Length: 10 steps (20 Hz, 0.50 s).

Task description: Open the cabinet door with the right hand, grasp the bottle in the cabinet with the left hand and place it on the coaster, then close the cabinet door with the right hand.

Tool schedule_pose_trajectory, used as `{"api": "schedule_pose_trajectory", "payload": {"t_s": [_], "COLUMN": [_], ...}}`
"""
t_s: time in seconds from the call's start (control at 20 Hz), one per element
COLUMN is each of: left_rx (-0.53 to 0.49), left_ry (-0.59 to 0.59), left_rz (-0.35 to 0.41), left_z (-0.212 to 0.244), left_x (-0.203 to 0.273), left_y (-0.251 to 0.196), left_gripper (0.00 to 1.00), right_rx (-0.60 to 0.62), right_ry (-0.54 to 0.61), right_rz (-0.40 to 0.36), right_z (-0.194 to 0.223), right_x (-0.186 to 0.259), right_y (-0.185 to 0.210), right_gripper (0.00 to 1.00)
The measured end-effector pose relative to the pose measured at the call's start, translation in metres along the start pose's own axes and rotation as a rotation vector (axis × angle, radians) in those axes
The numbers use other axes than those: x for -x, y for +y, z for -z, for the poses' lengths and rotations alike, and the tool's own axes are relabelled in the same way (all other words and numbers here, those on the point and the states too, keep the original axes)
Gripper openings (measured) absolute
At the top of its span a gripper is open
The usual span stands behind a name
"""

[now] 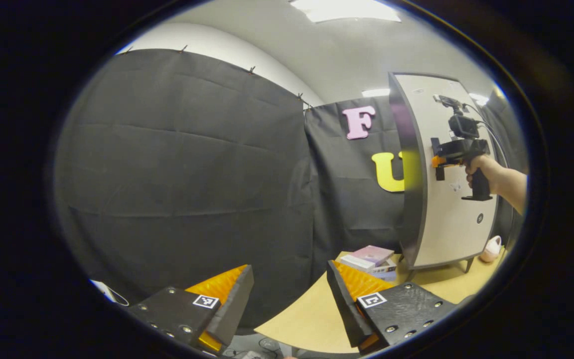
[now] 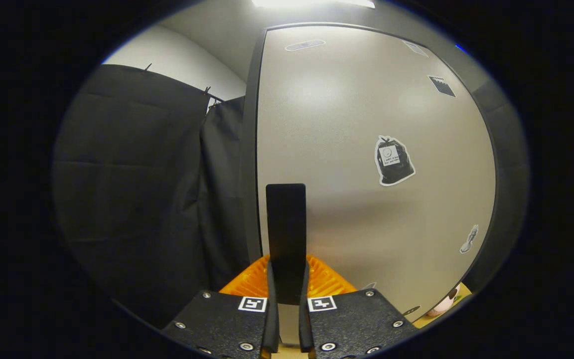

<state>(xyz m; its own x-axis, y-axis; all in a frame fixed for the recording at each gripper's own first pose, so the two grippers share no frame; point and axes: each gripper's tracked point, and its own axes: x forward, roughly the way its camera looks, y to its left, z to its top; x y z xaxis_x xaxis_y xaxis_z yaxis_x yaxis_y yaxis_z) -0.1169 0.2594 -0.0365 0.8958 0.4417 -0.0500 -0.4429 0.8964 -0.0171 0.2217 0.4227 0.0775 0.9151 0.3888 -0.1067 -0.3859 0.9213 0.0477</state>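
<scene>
A tall cabinet stands on the table at the right, its pale door facing me and hiding the inside. A person's hand holds my right gripper against the door's left edge. In the right gripper view, my right gripper is shut on the door's upright black handle, which rises between both fingers. The door carries a few stickers. My left gripper hangs open over the table's near left corner, well short of the cabinet, with nothing between its fingers.
The light wooden table holds a small stack of books left of the cabinet's foot. A pale pink rounded object lies at the cabinet's right foot. Black cloth walls close off the back and left.
</scene>
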Motion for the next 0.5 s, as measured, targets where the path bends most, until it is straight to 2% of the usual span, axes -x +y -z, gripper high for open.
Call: {"api": "schedule_pose_trajectory", "payload": {"t_s": [0.1,0.5], "left_rx": [0.0,0.015], "left_ry": [-0.006,-0.011], "left_rz": [0.02,0.127], "left_z": [-0.002,-0.001], "left_x": [-0.007,-0.018], "left_y": [-0.008,-0.056], "left_gripper": [0.87,0.87], "right_rx": [0.001,-0.02], "right_ry": [0.001,0.014], "right_rz": [-0.019,-0.117], "right_z": [0.0,-0.003], "right_x": [0.006,0.032], "right_y": [0.001,0.004], "right_gripper": [0.15,0.15]}}
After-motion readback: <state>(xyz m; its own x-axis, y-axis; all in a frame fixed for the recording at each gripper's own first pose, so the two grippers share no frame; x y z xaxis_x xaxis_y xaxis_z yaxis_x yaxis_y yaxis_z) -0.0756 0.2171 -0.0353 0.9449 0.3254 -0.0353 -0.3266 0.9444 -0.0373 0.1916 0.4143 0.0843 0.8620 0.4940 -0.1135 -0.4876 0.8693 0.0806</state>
